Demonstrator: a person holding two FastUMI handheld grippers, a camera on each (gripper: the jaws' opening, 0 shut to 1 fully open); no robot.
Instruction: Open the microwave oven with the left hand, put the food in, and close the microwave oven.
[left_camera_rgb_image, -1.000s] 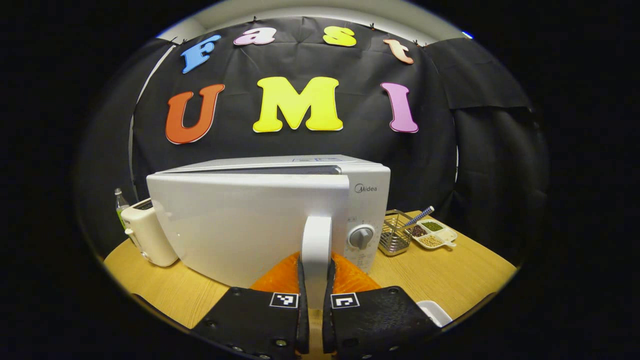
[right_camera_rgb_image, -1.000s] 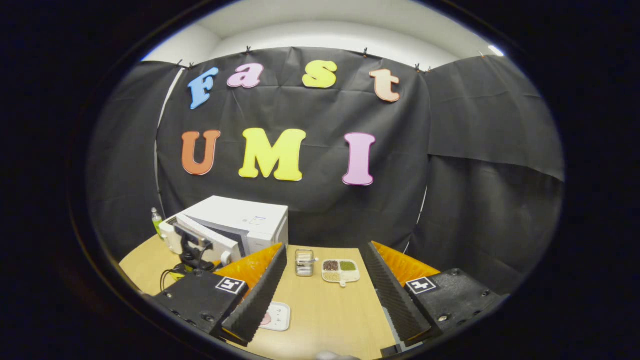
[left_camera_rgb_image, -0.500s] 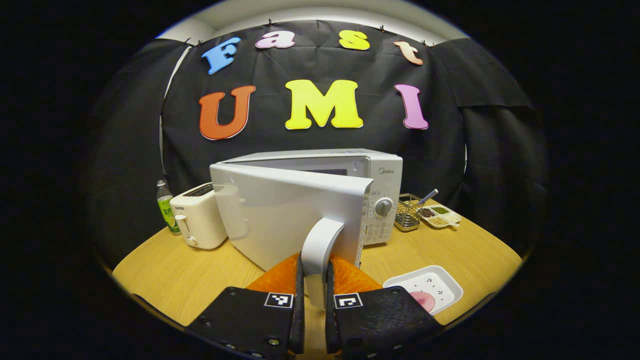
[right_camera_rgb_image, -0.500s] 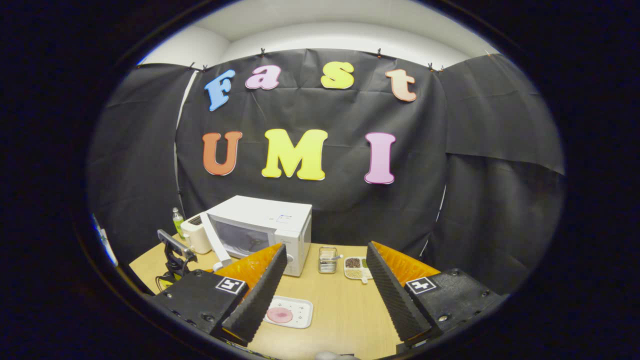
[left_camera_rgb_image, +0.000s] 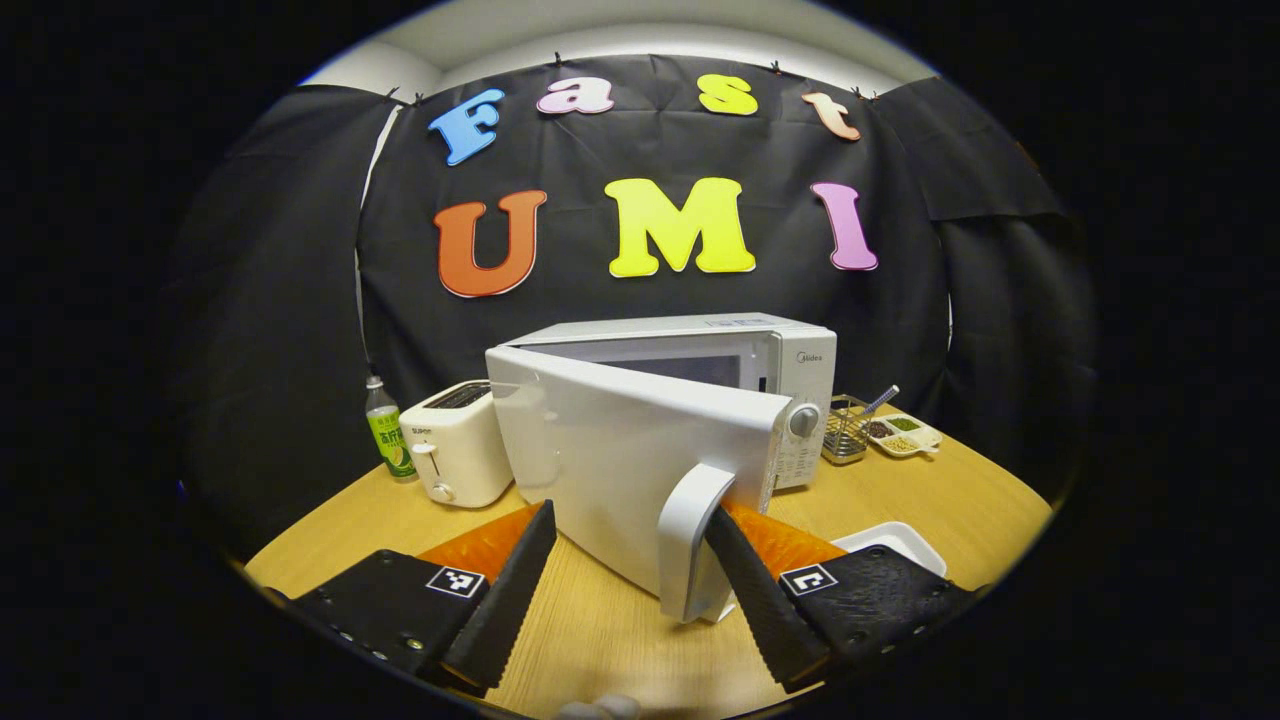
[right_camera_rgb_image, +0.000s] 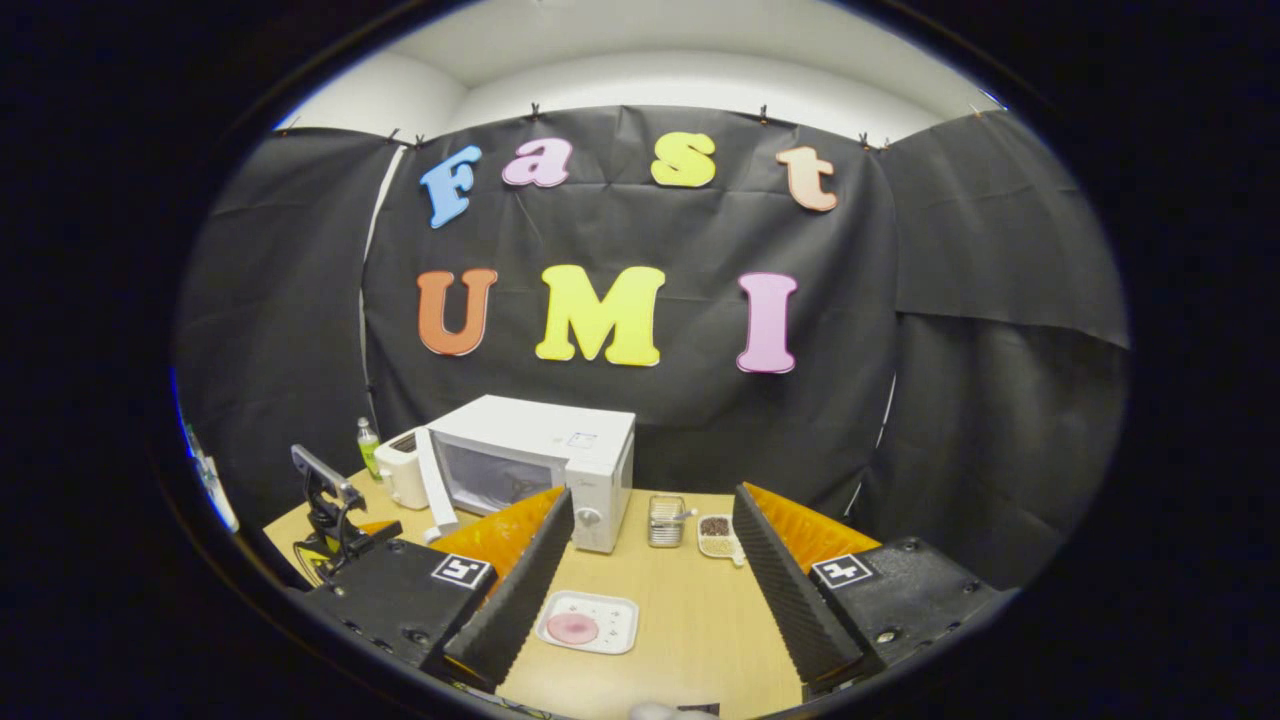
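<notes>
Left tool (left_camera_rgb_image: 625, 590): fingers spread apart, level and pointing at the microwave oven; the door handle (left_camera_rgb_image: 692, 540) stands between them, nearer the 3 o'clock finger; whether it touches that finger I cannot tell.
Microwave oven (left_camera_rgb_image: 790, 365): on the bench (left_camera_rgb_image: 950, 490) at 12 o'clock in the left gripper view, door (left_camera_rgb_image: 610, 450) swung partly open toward the camera.
Right tool (right_camera_rgb_image: 650, 590): fingers apart, gripping nothing, held level above the bench.
Food (right_camera_rgb_image: 572, 628): pink piece on a white tray (right_camera_rgb_image: 610, 636), on the bench at 6 o'clock from the oven in the right gripper view, between the right tool's fingers in the picture.
Toaster (left_camera_rgb_image: 455, 455): just beside the oven at 9 o'clock, a green bottle (left_camera_rgb_image: 384, 430) beyond it.
Wire basket (left_camera_rgb_image: 845, 440): at 3 o'clock of the oven, a divided dish (left_camera_rgb_image: 905, 436) beside it.
</notes>
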